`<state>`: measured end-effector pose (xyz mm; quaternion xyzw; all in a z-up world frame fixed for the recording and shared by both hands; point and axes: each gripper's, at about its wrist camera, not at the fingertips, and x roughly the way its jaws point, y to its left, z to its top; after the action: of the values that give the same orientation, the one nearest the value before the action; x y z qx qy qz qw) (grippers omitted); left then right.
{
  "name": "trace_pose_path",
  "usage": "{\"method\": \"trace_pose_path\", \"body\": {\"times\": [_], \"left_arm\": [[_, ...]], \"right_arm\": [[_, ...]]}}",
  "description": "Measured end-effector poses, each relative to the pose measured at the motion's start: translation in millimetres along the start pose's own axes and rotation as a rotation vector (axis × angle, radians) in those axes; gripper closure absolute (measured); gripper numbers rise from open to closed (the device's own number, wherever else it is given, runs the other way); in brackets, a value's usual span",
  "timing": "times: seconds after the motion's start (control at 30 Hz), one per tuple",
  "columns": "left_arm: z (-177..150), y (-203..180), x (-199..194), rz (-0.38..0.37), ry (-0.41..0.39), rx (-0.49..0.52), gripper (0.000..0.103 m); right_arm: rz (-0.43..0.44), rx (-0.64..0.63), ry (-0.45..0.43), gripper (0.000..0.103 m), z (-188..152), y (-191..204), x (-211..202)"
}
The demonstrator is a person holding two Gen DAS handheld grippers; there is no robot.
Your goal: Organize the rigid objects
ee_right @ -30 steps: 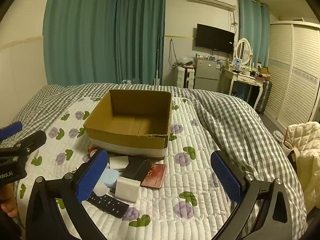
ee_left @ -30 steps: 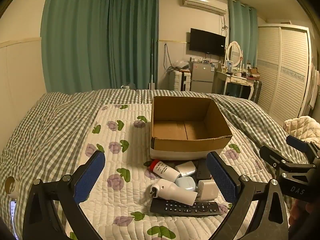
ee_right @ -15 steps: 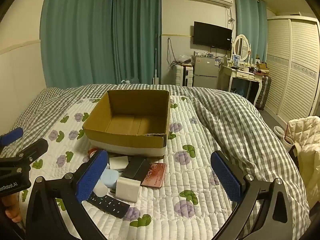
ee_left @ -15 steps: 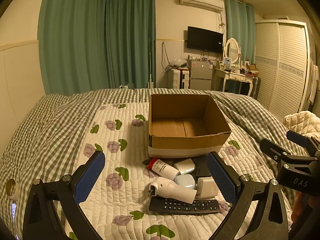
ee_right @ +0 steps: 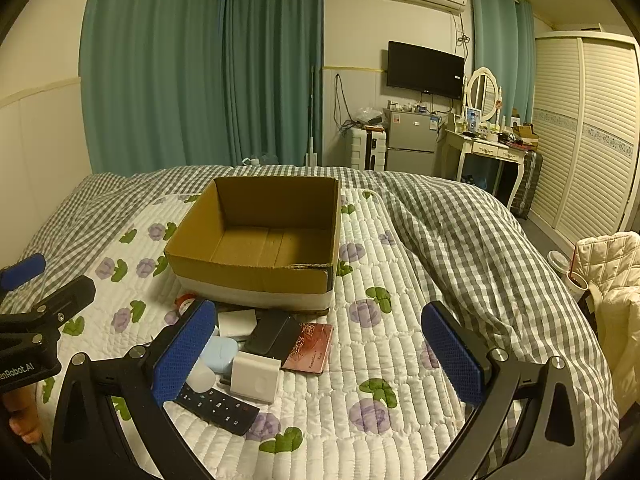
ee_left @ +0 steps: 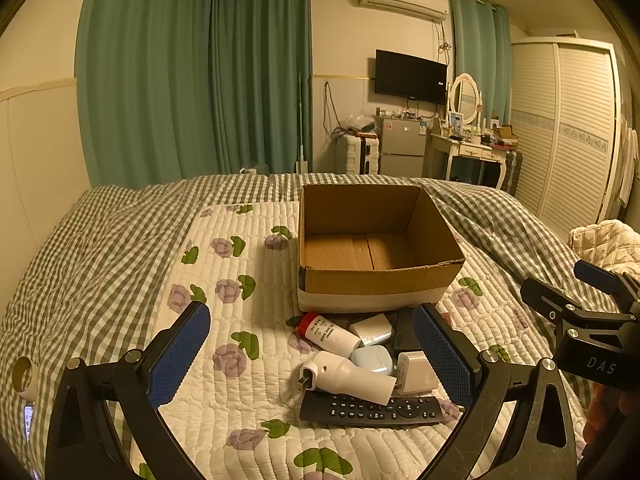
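An empty cardboard box [ee_left: 376, 280] [ee_right: 248, 276] sits on the bed. In front of it lies a pile: a black remote [ee_left: 372, 412] [ee_right: 218, 404], a white cylinder device [ee_left: 348, 376], a red-capped white tube [ee_left: 328, 334], a pale blue case [ee_left: 372, 360] [ee_right: 220, 354], a white charger [ee_left: 416, 372] [ee_right: 254, 376], a small white box [ee_left: 370, 328] [ee_right: 237, 322], a black flat item [ee_right: 272, 334] and a red card case [ee_right: 310, 348]. My left gripper [ee_left: 312, 360] is open above the pile. My right gripper [ee_right: 320, 354] is open, right of the pile.
The bed has a white flowered quilt [ee_left: 224, 320] over a grey checked cover [ee_right: 460, 240]. A cream jacket [ee_right: 612, 280] lies at the right edge. Curtains, a fridge, a dressing table and a wardrobe stand beyond the bed.
Both views have tilted slightly so the room rises in frame; the grippers stay open and the objects have not moved.
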<state>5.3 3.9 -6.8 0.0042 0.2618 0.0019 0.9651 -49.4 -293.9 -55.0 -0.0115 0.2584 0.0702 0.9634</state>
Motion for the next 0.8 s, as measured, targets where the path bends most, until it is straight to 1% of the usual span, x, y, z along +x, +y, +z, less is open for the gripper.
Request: {"method": "trace_pose_path", "body": {"times": [0.8], "left_arm": [[-1.4, -2.5, 0.1, -0.001, 0.005, 0.002, 0.000]], "right_arm": [[0.003, -0.002, 0.014, 0.000, -4.6, 0.9, 4.5]]}}
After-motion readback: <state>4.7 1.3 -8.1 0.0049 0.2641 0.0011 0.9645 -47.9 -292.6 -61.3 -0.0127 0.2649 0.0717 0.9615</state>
